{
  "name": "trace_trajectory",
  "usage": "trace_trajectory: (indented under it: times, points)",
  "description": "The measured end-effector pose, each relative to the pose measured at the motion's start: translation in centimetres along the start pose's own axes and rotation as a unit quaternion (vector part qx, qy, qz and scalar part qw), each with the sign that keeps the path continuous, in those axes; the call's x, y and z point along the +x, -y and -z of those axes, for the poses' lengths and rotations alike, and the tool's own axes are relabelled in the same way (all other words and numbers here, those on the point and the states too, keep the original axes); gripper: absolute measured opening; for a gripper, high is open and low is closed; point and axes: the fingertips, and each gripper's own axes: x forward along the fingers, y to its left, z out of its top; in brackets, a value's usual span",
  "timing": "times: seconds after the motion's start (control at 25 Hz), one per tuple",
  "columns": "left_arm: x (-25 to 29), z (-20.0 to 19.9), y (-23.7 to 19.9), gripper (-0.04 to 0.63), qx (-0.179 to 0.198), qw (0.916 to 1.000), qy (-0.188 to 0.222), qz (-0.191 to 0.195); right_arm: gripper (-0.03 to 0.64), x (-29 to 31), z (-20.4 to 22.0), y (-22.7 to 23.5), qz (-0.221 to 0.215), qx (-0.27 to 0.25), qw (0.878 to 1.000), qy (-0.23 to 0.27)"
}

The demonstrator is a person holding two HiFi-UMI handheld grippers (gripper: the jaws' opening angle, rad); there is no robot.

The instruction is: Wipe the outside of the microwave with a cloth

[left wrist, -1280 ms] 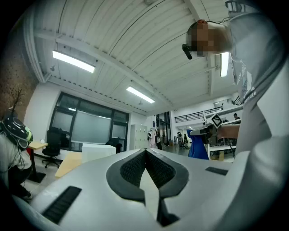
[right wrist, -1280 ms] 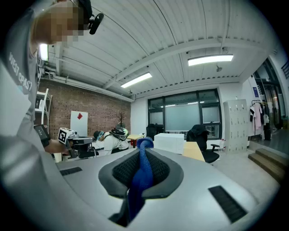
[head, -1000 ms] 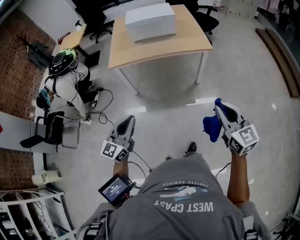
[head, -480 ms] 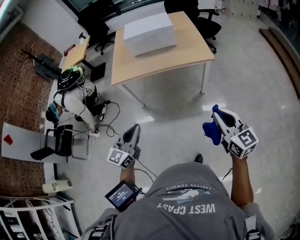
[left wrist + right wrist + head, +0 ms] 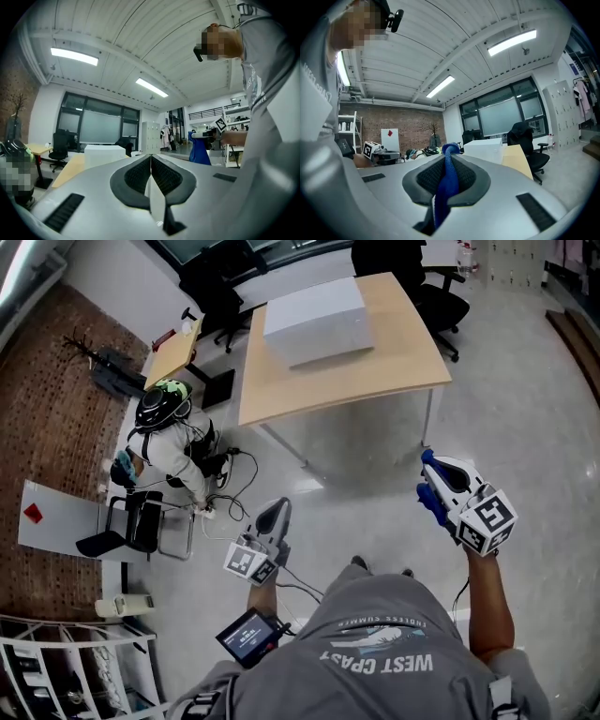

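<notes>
The white microwave [image 5: 314, 321] stands on a light wooden table [image 5: 394, 362] ahead of me, well out of reach; it also shows as a white box [image 5: 104, 154] in the left gripper view and as the same white box [image 5: 483, 149] in the right gripper view. My right gripper [image 5: 427, 465] is shut on a blue cloth [image 5: 427, 503], which hangs down beside it; the cloth [image 5: 445, 187] runs between the closed jaws. My left gripper [image 5: 281, 506] is shut and holds nothing. Both point level toward the table, over bare floor.
A person in a helmet [image 5: 161, 401] crouches by cables at the left, beside a black chair [image 5: 131, 526]. Office chairs [image 5: 441, 296] stand behind the table. A brick wall [image 5: 47, 399] and a white rack [image 5: 56, 671] lie at the left.
I have walked toward the table: it and the microwave sit lower and larger in the head view. Both grippers moved forward with me, still shut, the cloth still in the right one.
</notes>
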Motion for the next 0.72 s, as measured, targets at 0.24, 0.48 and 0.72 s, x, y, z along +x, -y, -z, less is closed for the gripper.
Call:
trace_trajectory:
  times: [0.24, 0.48, 0.72]
  points:
    - [5.6, 1.6, -5.6, 0.023, -0.007, 1.0000, -0.001, 0.005, 0.032, 6.4, 0.2, 4.7, 0.001, -0.003, 1.000, -0.003]
    - [12.6, 1.9, -14.6, 0.023, -0.014, 0.9994, 0.010, 0.030, 0.032, 14.5, -0.7, 9.2, 0.034, -0.004, 0.999, -0.006]
    - [17.4, 1.4, -24.3, 0.023, -0.003, 0.9981, 0.027, 0.056, 0.032, 23.9, -2.4, 11.6, 0.062, 0.005, 0.998, -0.007]
